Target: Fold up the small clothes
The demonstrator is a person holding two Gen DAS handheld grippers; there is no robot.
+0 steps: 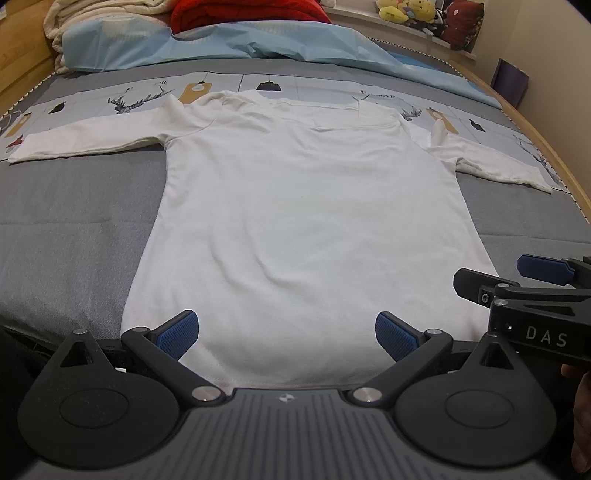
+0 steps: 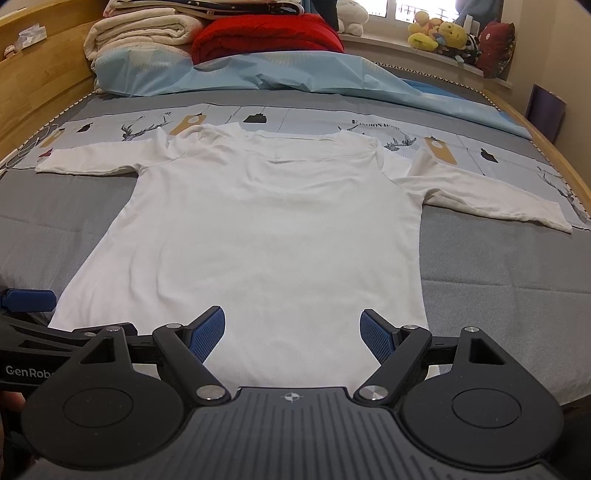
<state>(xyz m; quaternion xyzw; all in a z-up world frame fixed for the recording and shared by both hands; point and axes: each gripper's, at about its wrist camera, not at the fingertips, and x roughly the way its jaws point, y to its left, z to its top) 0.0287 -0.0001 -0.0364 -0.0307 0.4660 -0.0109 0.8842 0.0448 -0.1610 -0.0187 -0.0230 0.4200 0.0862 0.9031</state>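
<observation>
We see a white long-sleeved shirt (image 1: 295, 206) spread flat on the bed (image 1: 74, 229), hem toward us and neckline at the far side, both sleeves stretched outward. The left sleeve (image 1: 85, 144) lies straight across the printed band of the bedcover; the right sleeve (image 1: 495, 162) runs out toward the wooden bed frame (image 1: 554, 147), with a small raised fold near its shoulder.

Our left gripper (image 1: 287, 338) hovers at the hem, jaws spread wide with nothing between them, the blue pads (image 1: 177, 334) over the cloth near the hem's left part. Our right gripper (image 2: 291, 336) sits likewise at the hem, jaws wide apart and empty, toward the shirt's right half. From the left wrist view the right gripper's side shows at the right edge, just beside the shirt's lower right corner; from the right wrist view the left gripper shows at the left edge by the lower left corner.

Beyond the neckline lies a crumpled light blue sheet (image 2: 258, 74), well apart from the shirt. Behind it are a red quilt (image 2: 266, 37) and a stack of cream blankets (image 2: 140, 33) against the wooden headboard (image 2: 44, 74). Plush toys (image 2: 443, 35) line the windowsill at the far right. Nothing lies on the shirt or between the grippers and the hem
</observation>
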